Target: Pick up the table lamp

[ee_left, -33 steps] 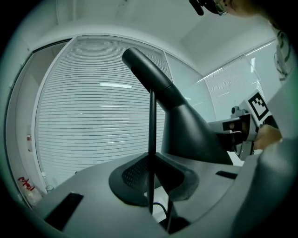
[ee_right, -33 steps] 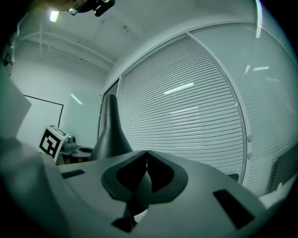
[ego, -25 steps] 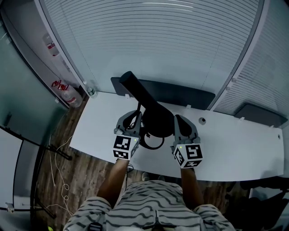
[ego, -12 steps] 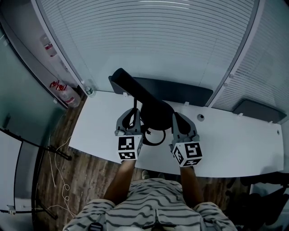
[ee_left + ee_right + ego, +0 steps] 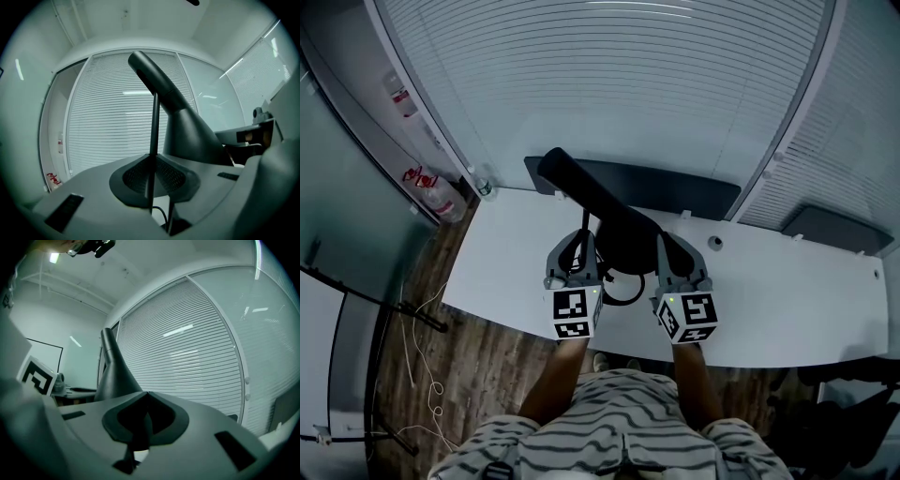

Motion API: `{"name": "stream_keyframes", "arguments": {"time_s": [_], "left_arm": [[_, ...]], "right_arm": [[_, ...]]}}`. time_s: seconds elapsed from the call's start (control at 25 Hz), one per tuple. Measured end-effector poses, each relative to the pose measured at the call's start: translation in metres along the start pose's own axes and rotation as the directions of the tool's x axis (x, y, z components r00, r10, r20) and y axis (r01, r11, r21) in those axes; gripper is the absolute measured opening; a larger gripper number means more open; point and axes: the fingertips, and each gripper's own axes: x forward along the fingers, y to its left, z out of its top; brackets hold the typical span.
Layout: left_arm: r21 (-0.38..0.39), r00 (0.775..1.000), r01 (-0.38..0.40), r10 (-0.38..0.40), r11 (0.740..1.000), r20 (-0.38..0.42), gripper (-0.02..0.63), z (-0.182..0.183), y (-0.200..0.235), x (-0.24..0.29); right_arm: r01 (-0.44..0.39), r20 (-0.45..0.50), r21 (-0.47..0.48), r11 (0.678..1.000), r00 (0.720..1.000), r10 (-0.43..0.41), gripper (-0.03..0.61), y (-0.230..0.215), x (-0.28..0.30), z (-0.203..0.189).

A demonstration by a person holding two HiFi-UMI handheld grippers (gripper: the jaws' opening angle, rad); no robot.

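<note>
Two grippers, both closed down, at 6 o'clock of the head view. Between them stands the black table lamp [image 5: 623,239], over the near edge of the white table [image 5: 787,291].

- Left gripper [image 5: 578,246]: in its own view the claw [image 5: 152,161] is pinched narrow on a thin dark stem [image 5: 154,126]. The stem runs up toward 12 o'clock to the lamp's cone head [image 5: 183,122].
- Right gripper [image 5: 667,246]: claw [image 5: 146,401] also closed to a seam, with a dark piece caught low in it. It reads as part of the lamp, but which part is hard to make out. Lamp head [image 5: 115,376] sits at 9 o'clock in that view.
- Hidden: the lamp base is covered by the head and both grippers, so I can't tell if it touches the table. A black cable [image 5: 623,295] loops out at 6 o'clock of the lamp; its far end is hidden.
- The lamp's long neck points to 10 o'clock.
- The person's forearms and striped shirt [image 5: 619,422] are cut off by the bottom edge.

Surface and room:
- A small dark round thing [image 5: 716,244] lies at 3 o'clock of the lamp, too small to identify.
- A dark bar [image 5: 675,192] lies along the table's far edge.
- White blinds [image 5: 628,84] are at 12 o'clock.
- The wood floor [image 5: 459,366] is at 8 o'clock, with a thin white cord [image 5: 417,347] on it.
- Clear bottles with red marks [image 5: 441,197] are at 9 o'clock.
</note>
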Motion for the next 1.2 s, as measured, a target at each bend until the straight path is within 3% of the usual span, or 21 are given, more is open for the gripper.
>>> {"name": "stream_keyframes", "arguments": {"time_s": [1.2], "left_arm": [[0.017, 1.0, 0.02, -0.02, 1.0, 0.011, 0.041, 0.0066, 0.0027, 0.0005]], "right_arm": [[0.014, 0.0, 0.001, 1.0, 1.0, -0.014, 0.011, -0.004, -0.0035, -0.0003]]}}
